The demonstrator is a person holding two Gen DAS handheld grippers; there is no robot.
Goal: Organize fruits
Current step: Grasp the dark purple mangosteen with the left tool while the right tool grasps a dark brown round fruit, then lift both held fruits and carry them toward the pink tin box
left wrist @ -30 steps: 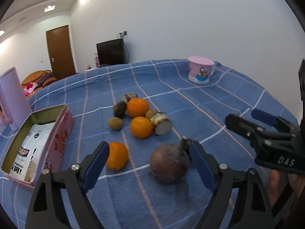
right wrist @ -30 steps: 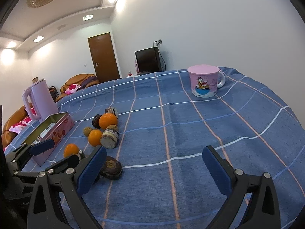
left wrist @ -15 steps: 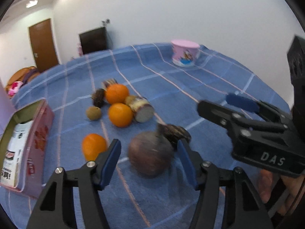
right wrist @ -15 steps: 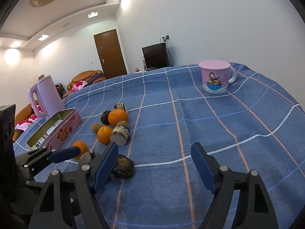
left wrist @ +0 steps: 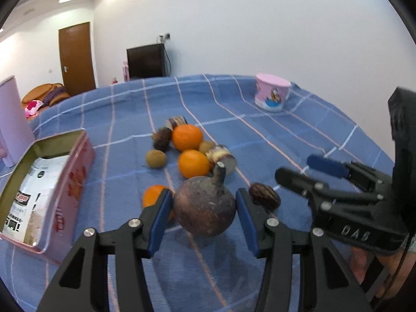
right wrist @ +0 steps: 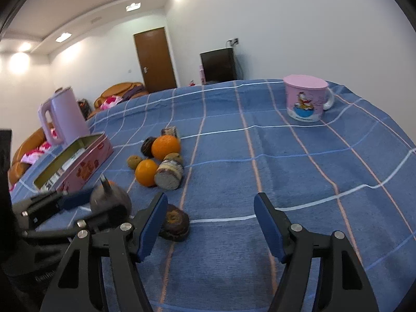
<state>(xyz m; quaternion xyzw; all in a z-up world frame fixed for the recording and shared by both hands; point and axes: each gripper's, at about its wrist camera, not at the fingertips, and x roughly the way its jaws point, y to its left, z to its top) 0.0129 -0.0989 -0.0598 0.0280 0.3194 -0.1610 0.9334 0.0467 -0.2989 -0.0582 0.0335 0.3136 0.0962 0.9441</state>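
Both hand-held grippers closing | left (left wrist: 204, 209) clamps mangosteen (left wrist: 204, 206) | right (right wrist: 209, 223) empty, open

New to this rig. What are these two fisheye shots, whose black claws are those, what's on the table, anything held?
No robot: a person holds one two-finger tool per hand, each with a forward-looking fisheye camera. In the left view, the left tool has just been closing around the dark round fruit; pads look to be touching it. In the right view, the right tool has been closing too, nothing between its pads; a dark flat fruit lies beside it. On the blue checked cloth: oranges, an open pink tin, a pink mug.
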